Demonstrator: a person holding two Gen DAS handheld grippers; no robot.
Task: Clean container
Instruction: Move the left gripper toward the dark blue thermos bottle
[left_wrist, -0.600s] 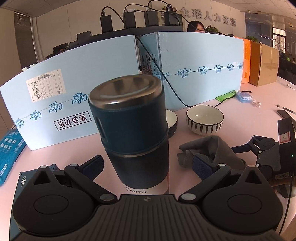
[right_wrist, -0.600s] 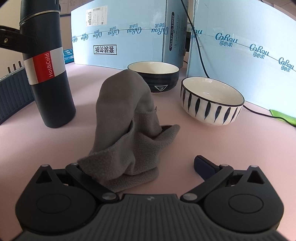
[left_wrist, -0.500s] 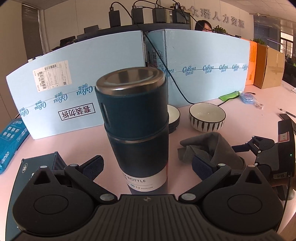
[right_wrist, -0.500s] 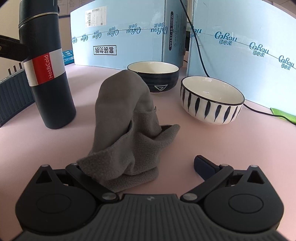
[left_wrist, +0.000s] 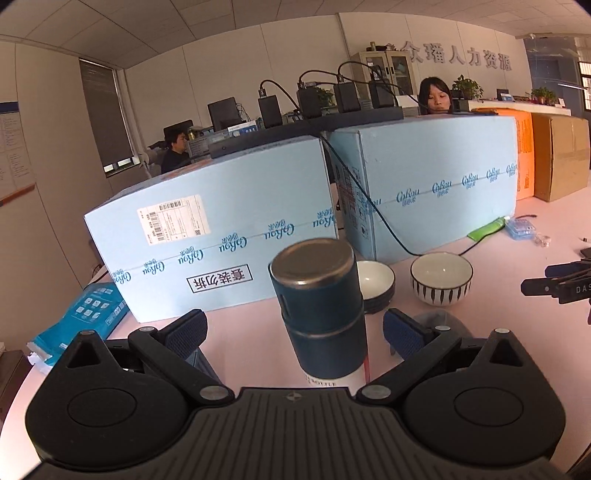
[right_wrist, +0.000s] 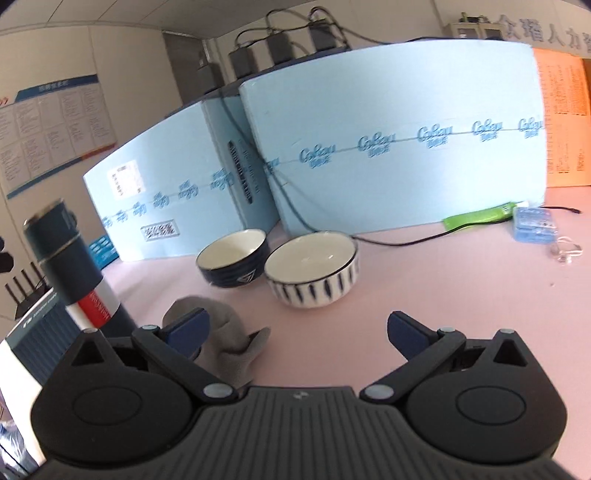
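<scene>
Dark blue and steel-capped, the bottle stands upright on the pink table, its long axis vertical. In the left wrist view it rises dead centre between the fingers of the left gripper, which are spread wide with clear table showing on both sides of the bottle; they grip nothing. Whether the bottle's base sits between the fingers or just ahead of them cannot be told, since the gripper body hides it.

To the right of the bottle lies a crumpled grey cloth, slumped on the table. In the right wrist view the left finger of the right gripper overlaps the cloth's near edge, while the right finger stands well clear over bare table. This gripper is also wide open and holds nothing; whether the pad touches the cloth cannot be told.

Further back and right sit a dark bowl and a striped white bowl, just beside each other, in front of pale blue boxes.

The coming move appears to turn on the split of labour: the bottle lies straight ahead of the left gripper, so a squeeze across its round body would steady it, while the cloth lies low and left of the right gripper's centre, so that hand would need to shift leftward before closing.
</scene>
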